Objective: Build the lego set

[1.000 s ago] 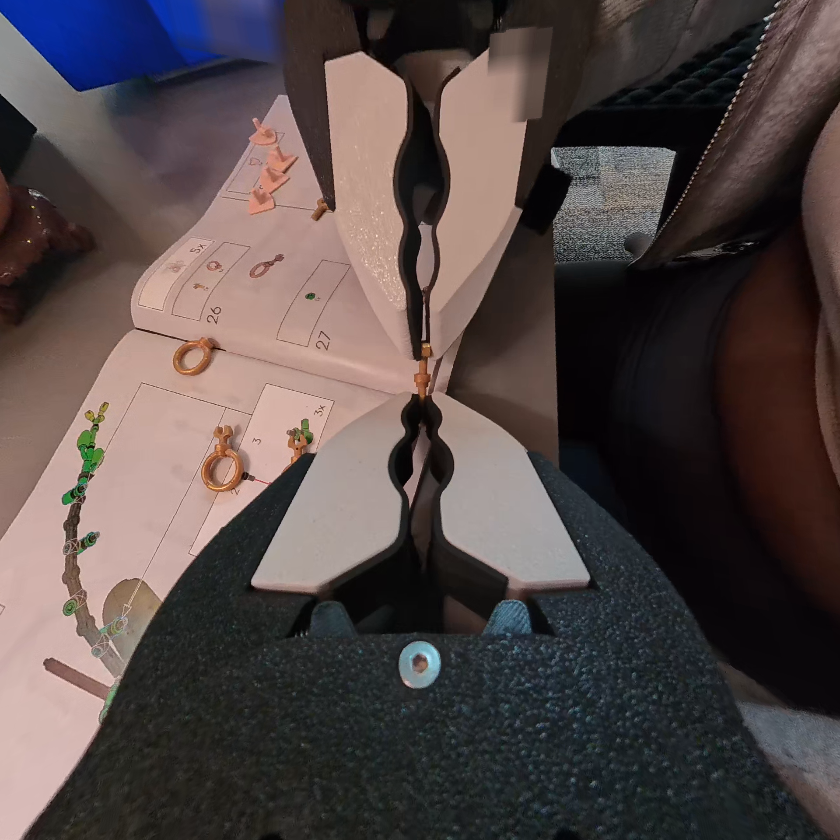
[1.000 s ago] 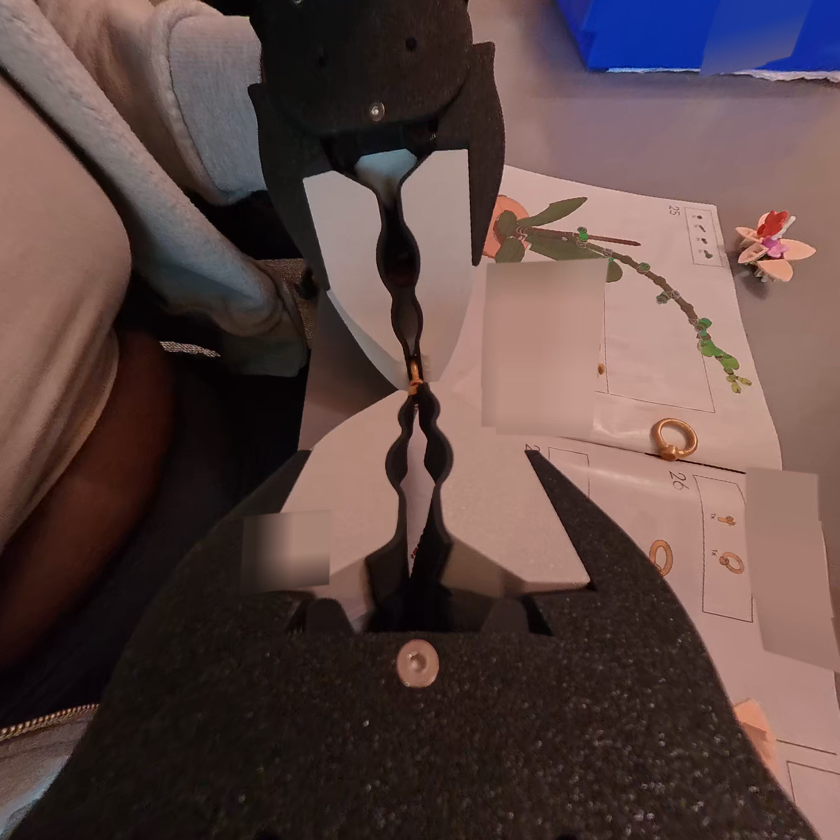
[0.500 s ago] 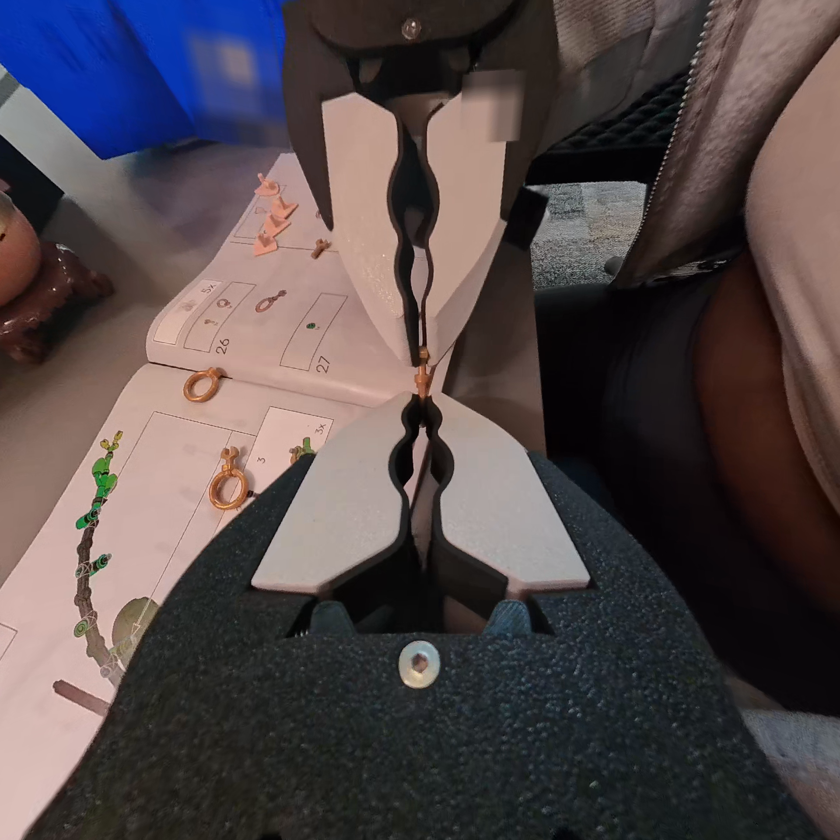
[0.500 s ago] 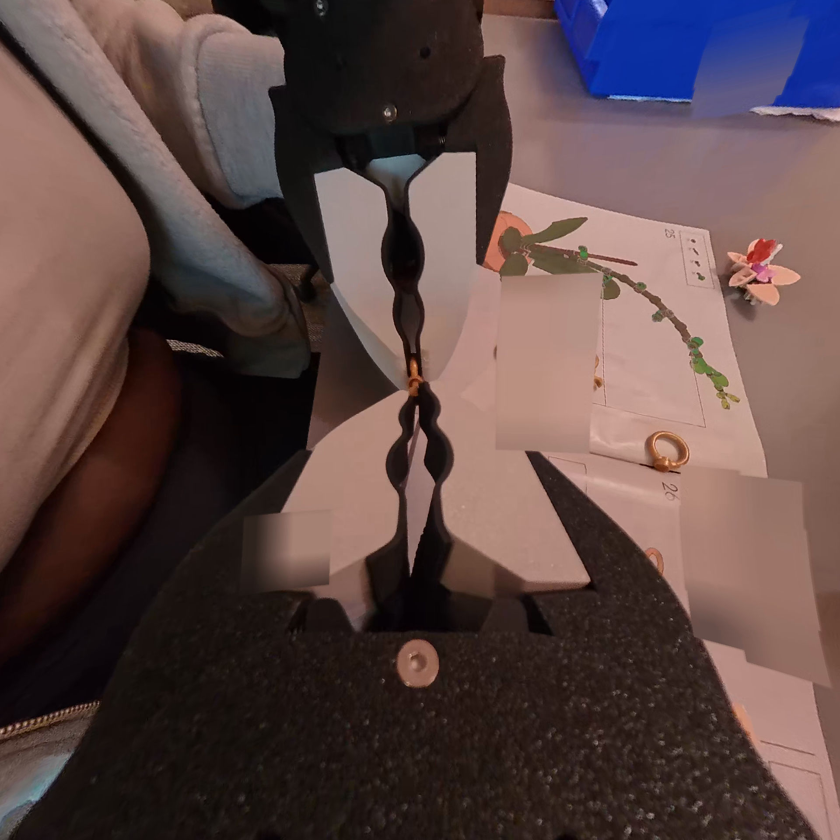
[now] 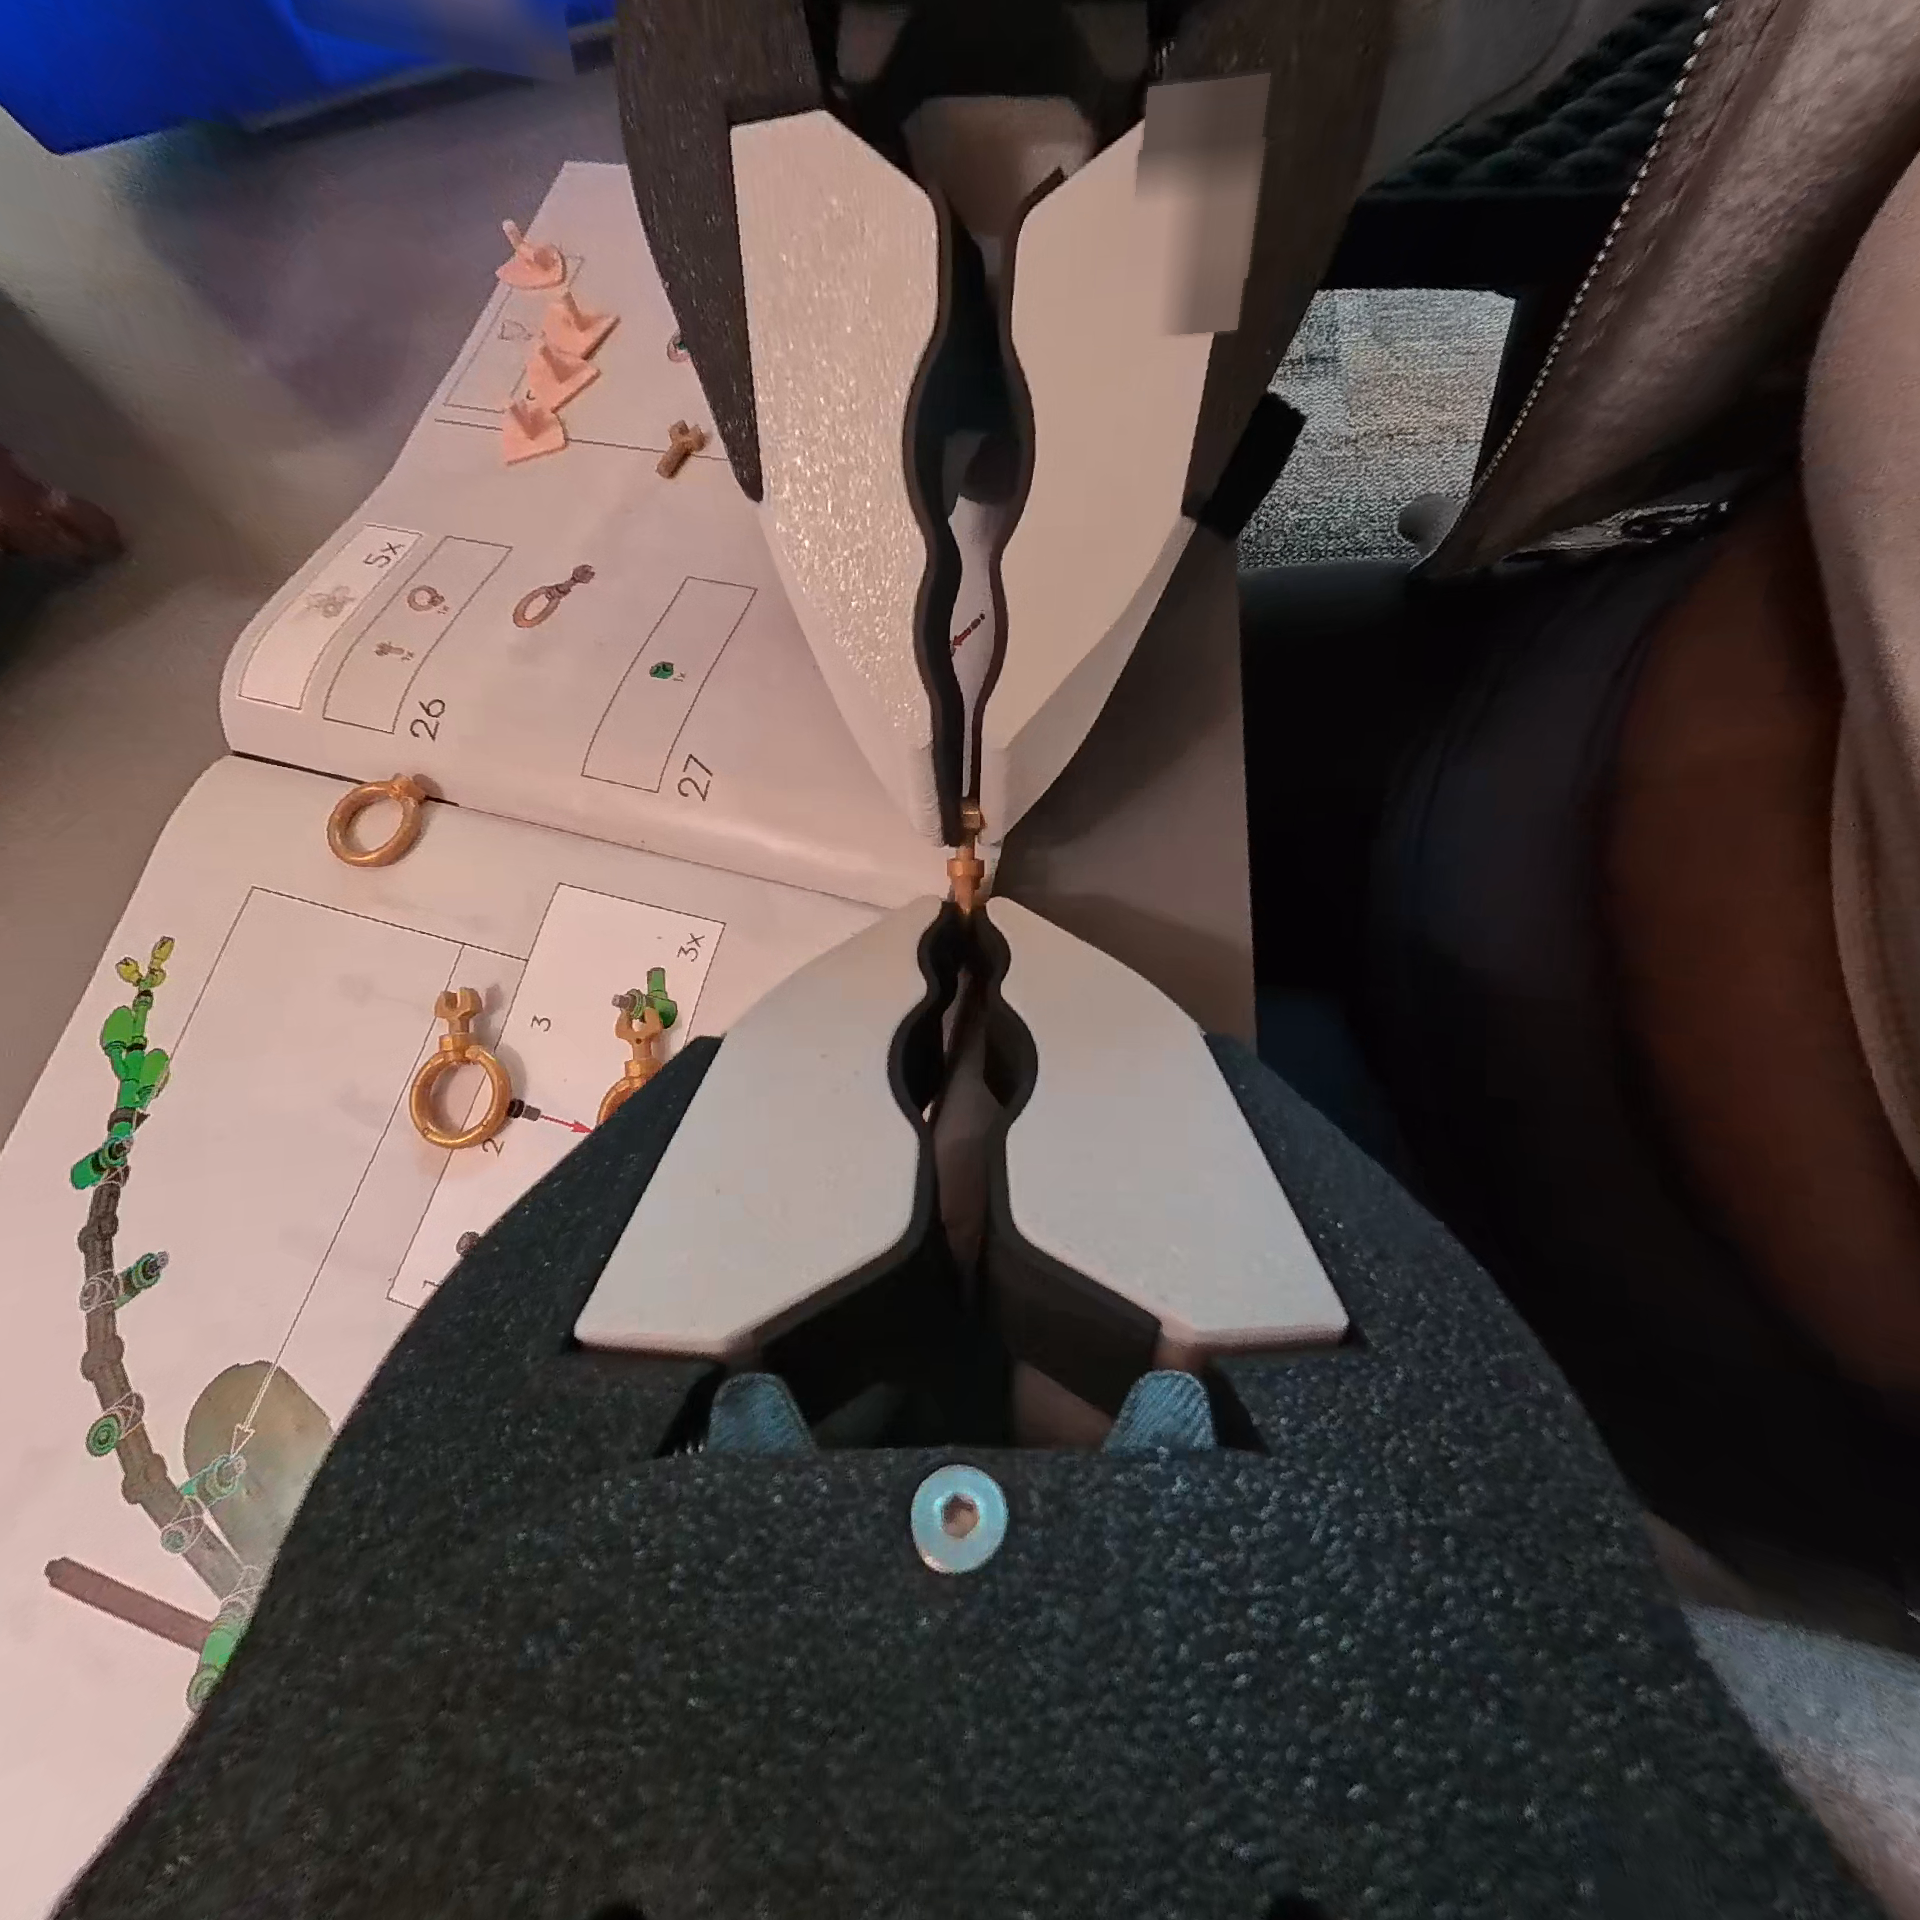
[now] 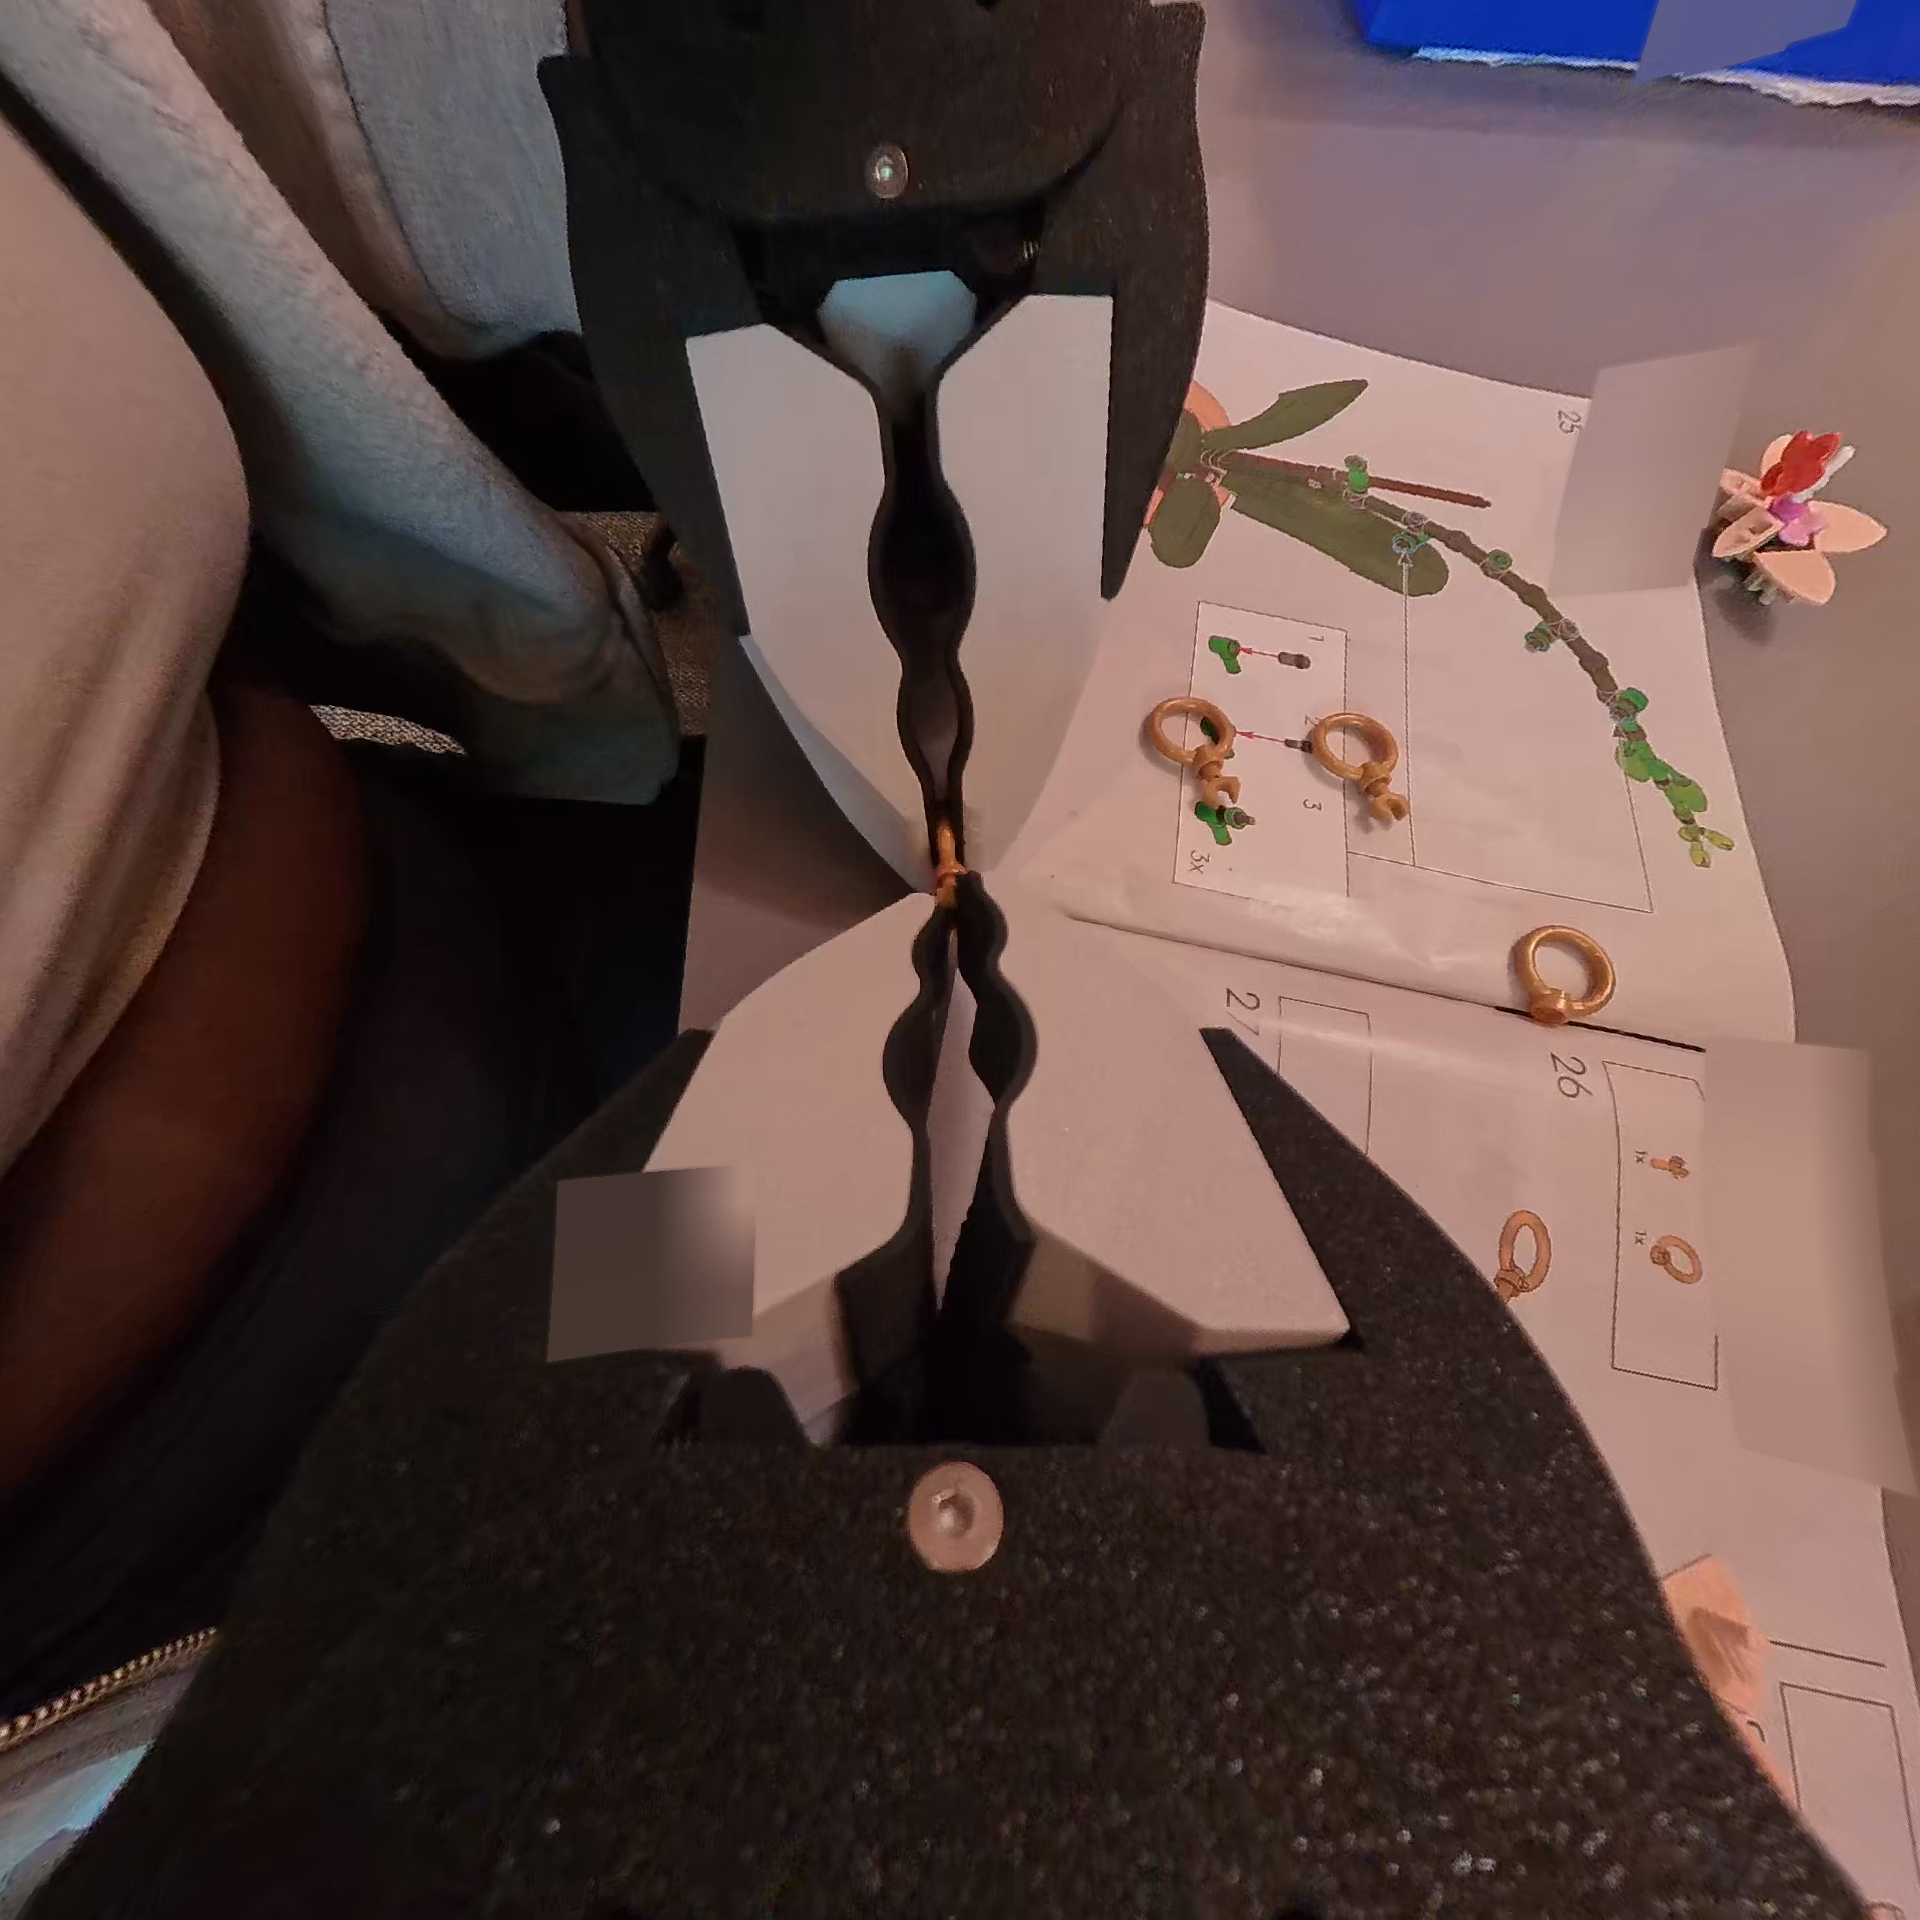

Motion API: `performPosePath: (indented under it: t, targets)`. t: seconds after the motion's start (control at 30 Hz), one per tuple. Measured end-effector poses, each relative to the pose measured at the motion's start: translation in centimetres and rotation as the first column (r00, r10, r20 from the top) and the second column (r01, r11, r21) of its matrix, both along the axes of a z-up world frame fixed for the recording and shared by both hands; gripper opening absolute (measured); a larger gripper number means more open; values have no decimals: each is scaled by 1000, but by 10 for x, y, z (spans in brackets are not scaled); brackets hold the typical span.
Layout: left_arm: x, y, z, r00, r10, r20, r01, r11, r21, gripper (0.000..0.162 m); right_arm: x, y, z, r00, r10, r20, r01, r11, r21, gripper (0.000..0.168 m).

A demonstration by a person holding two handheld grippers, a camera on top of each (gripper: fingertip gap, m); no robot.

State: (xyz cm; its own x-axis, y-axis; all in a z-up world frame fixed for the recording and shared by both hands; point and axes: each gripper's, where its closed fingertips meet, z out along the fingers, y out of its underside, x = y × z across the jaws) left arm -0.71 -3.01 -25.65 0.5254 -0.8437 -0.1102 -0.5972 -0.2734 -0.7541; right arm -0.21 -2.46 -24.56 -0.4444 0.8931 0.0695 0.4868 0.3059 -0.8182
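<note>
Since the earlier frames both views have tilted slightly: the blue bin [image 5: 208, 73] has slid back to the upper left corner of the left wrist view, and in the right wrist view more of the open instruction booklet [image 6: 1455, 904] now shows at centre right. The two tools stay tip to tip in mid-frame. The left tool [image 5: 961, 920], rising from the bottom of its own view, is clenched, its pale fingers [image 5: 790, 1122] pinching the lower end of a small gold lego piece [image 5: 966, 857]. The right tool [image 5: 961, 826] reaches down from the top of that view, likewise clenched on the upper end of the same gold piece, so the piece bridges the narrow gap between the two sets of tips. In the right wrist view the layout is mirrored: the right tool [image 6: 954, 896] comes up from the bottom and the left tool [image 6: 940, 831] comes down from the top, with the gold piece [image 6: 947, 858] between them. On the booklet at left of the left wrist view lie a loose gold ring [image 5: 371, 823] near the fold, a gold ring with a stem [image 5: 457, 1091] lower down, and several pink petal pieces [image 5: 545, 353] at upper left. At the upper right of the right wrist view a pink and red flower assembly [image 6: 1787, 530] sits on the grey desk [image 6: 1507, 239] beside the booklet. A person's sleeve and lap fill the other side.
</note>
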Motion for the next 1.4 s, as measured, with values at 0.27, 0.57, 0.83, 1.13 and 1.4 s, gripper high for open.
performPosePath:
  t: [0.27, 0.57, 0.83, 1.13, 1.4]
  targets:
    - [0, -1, 1, 1000, -5, 17, 5, 1000, -9, 1, -1, -1, 0, 1000, -4, -7, 4, 1000, 16, 1]
    - [1, 0, 2, 999, 4, 36, -3, 1000, -29, 1, 0, 0, 1, 1000, -6, -11, 6, 1000, 12, 1]
    - [0, 3, 1, 998, 21, 67, -16, 996, -84, 2, -1, 3, 1, 1000, -17, 0, 17, 1000, -19, 1]
    - [-1, 4, 7, 986, 45, 159, -20, 988, -155, 2, -3, 5, 9, 996, -67, 55, 79, 965, -249, 1]
    - [-2, 5, 11, 977, 55, 205, -18, 984, -179, 2, -4, 7, 13, 997, -65, 43, 74, 963, -259, 1]
